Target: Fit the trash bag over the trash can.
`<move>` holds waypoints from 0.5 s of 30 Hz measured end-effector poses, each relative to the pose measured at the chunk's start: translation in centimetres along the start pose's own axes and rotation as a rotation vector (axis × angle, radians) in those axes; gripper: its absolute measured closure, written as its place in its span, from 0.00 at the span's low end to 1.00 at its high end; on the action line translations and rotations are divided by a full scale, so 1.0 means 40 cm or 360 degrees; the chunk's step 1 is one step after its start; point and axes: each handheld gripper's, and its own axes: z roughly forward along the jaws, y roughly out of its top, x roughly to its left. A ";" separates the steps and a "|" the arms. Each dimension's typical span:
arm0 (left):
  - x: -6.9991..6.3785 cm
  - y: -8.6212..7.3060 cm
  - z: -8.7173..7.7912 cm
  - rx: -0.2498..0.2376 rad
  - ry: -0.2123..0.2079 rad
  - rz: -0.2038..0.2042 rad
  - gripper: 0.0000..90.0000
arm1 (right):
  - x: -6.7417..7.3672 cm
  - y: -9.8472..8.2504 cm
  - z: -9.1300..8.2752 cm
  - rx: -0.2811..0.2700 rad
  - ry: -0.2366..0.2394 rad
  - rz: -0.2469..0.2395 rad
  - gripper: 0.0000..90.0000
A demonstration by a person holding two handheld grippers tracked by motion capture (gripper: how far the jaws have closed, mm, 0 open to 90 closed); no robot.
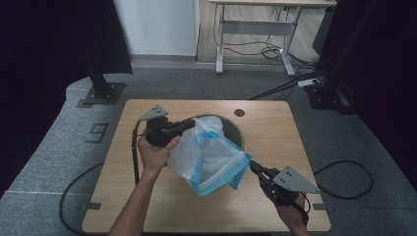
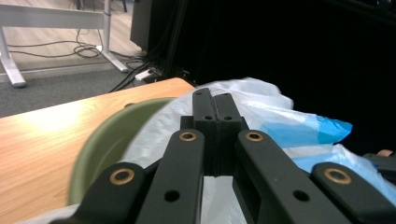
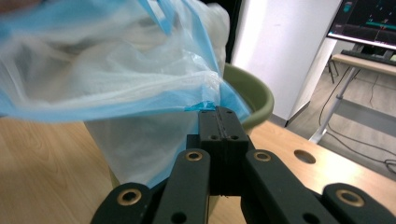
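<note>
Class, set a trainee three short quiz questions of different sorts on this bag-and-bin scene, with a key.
1. True or false: the right gripper is shut on the blue rim of the plastic bag.
2. What does the bag hang over? A) a green bin B) a cardboard box C) a metal tray
3. Fill in: in the left gripper view, the left gripper has its jaws ____ on the bag's white film.

Key: 1 true. 2 A, the green bin on the wooden table. 3 shut.
</note>
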 end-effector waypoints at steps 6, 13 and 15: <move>0.015 -0.013 -0.038 -0.0017 0.0024 0.0000 1.00 | -0.003 -0.020 -0.017 0.0002 -0.0001 0.0001 0.99; 0.033 -0.017 -0.081 -0.0045 0.0056 -0.0003 1.00 | -0.013 -0.013 -0.036 0.0007 -0.0031 -0.0019 0.99; 0.036 -0.021 -0.095 -0.0041 0.0057 -0.0003 1.00 | -0.014 -0.020 -0.034 0.0032 -0.0040 -0.0019 0.99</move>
